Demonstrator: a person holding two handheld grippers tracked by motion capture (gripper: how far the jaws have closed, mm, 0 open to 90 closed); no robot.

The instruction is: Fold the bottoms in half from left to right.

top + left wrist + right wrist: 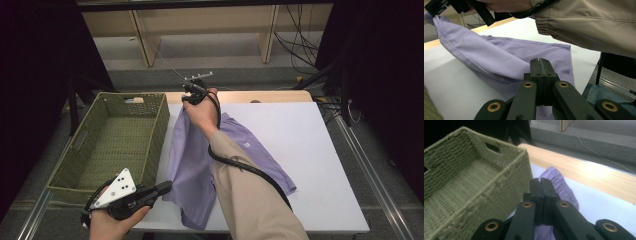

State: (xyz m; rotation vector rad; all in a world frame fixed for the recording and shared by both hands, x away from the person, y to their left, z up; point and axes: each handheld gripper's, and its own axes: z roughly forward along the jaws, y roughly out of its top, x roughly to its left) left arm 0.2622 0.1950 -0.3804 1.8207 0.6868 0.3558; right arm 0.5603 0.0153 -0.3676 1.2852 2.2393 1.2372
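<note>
Right claw (196, 86) clamped on one end of the lilac garment (192, 165), lifting it off the white surface (310, 150) beside the empty wicker basket (75, 155); left claw (162, 188) closed on nothing; transfer into basket apparently still pending.

I see a soft, thin purple cloth (192, 160) with a matt look. The basket (112, 145) is rough woven green straw. My counter (310, 150) has a smooth white top and a shiny wood edge. The jaws are matt black plastic with brass-colored pins.
</note>
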